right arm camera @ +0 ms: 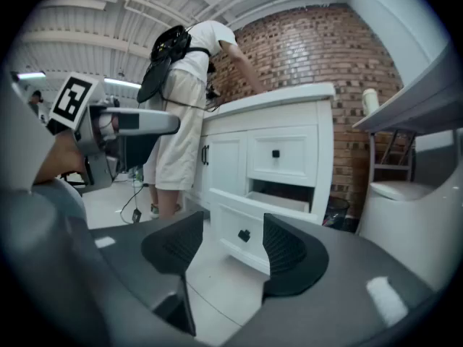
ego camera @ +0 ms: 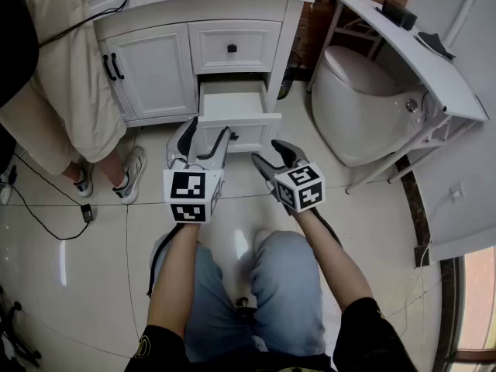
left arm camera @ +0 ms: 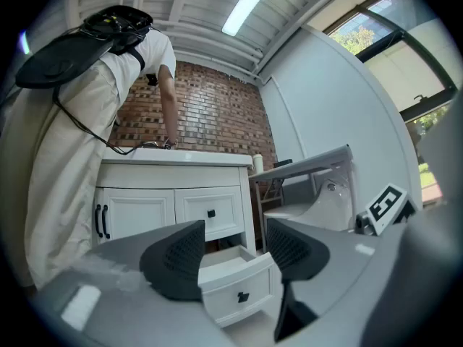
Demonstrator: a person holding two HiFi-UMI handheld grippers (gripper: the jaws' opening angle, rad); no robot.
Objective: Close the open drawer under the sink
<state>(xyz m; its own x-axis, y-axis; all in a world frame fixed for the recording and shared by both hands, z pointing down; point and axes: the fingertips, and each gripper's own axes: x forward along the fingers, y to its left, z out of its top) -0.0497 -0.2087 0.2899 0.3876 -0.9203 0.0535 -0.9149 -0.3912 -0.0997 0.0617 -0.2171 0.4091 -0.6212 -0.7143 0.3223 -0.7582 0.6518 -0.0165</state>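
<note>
Drawer (ego camera: 239, 103) is found pulled out of the cabinet (ego camera: 155, 68), low on its right side. Left gripper (ego camera: 203, 139) and right gripper (ego camera: 273, 158) are held near the cabinet's front, jaws moderately apart, nothing gripped.

White drawer (ego camera: 240, 119), black knob (left arm camera: 242, 296), white cabinet (ego camera: 155, 64). Red-brown brick wall (left arm camera: 202, 114) behind. Glossy cream floor (ego camera: 77, 285) tiles. Left tool (ego camera: 208, 130) and right tool (ego camera: 267, 150): grey, with black-and-white square markers (ego camera: 187, 186). Blue jeans (ego camera: 291, 285) below.
</note>
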